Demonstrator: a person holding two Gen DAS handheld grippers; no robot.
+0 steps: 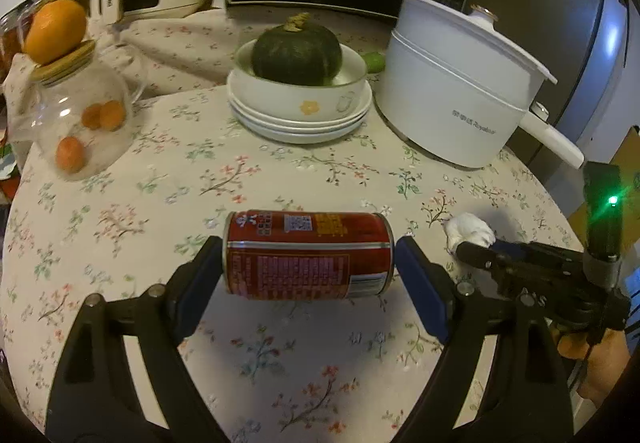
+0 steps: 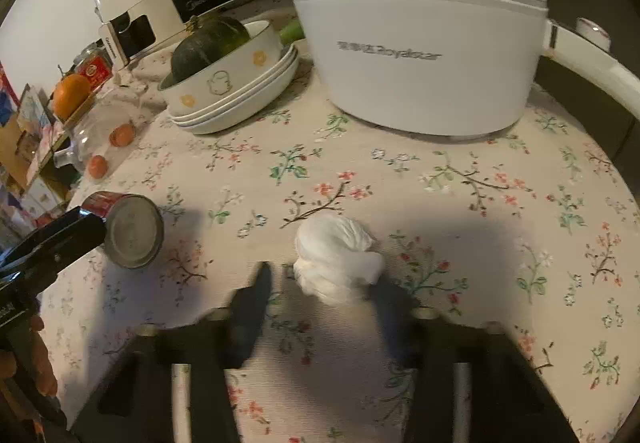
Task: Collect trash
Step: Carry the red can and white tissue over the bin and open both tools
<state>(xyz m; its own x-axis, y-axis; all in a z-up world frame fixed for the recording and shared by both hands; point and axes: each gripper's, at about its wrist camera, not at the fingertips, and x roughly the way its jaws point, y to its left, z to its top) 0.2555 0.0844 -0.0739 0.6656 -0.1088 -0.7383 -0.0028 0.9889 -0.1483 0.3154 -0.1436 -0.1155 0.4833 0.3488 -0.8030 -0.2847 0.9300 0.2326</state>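
Red cylindrical metal can (image 1: 307, 255) lying sideways on floral tablecloth (image 1: 280, 171), long axis 9-to-3, gripped end-to-end by left gripper (image 1: 308, 259). At 3 o'clock, right gripper (image 2: 320, 283) blurred, pinching crumpled white tissue wad (image 2: 336, 259).

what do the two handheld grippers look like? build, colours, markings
Left gripper: black angular linkage arms with silver pivot bolts, dark blue pads on the fingers. Right gripper: the same black frame and silver pivots, plus two silver rods. From the left wrist view, a green light glows on its body.

Left tongs (image 1: 308, 255) — black arms, blue pads, silver screws; right tongs (image 2: 320, 283) alike, green light.
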